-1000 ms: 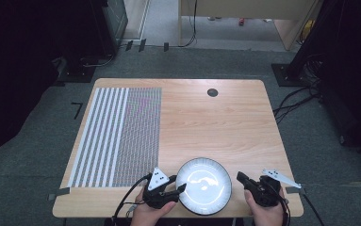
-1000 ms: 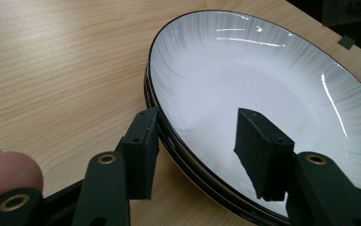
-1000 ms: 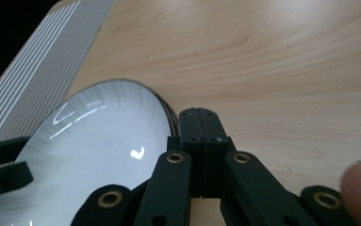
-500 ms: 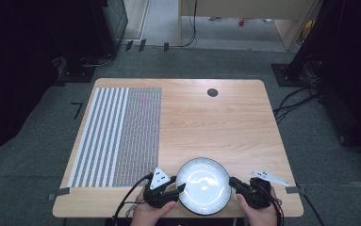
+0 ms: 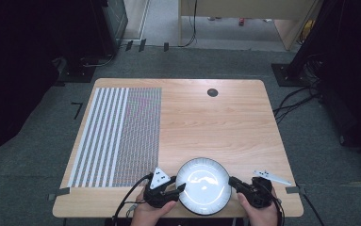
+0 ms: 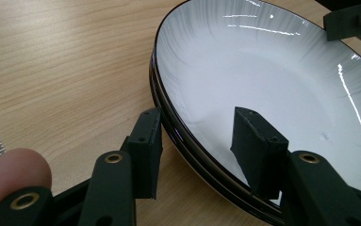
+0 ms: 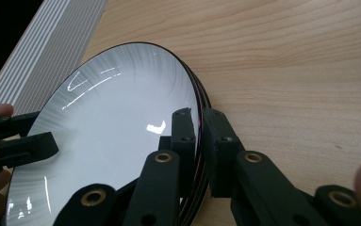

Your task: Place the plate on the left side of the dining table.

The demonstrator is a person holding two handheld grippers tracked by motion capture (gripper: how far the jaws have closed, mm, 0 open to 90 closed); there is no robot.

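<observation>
A white plate point(image 5: 202, 186) with a dark rim lies on the wooden table point(image 5: 216, 127) at its near edge. Its rim looks layered, as if it were stacked. My left gripper point(image 5: 182, 188) straddles the plate's left rim point(image 6: 168, 117). It stands open point(image 6: 199, 141), with one jaw outside the rim and one over the white inside, neither pressing. My right gripper point(image 5: 233, 182) is at the opposite rim. Its jaws have just been opening a little, but in the right gripper view the pads point(image 7: 199, 127) still pinch the plate's edge point(image 7: 112, 132).
A grey striped mat point(image 5: 117, 136) covers the table's left part. A small black disc point(image 5: 212, 92) sits near the far edge. Cables point(image 5: 126, 202) trail off the near edge by my left hand. Bare wood stretches beyond the plate.
My right gripper has shifted slightly left onto the plate's rim and its grey top plate has swung that way. The left gripper and the plate have stayed put.
</observation>
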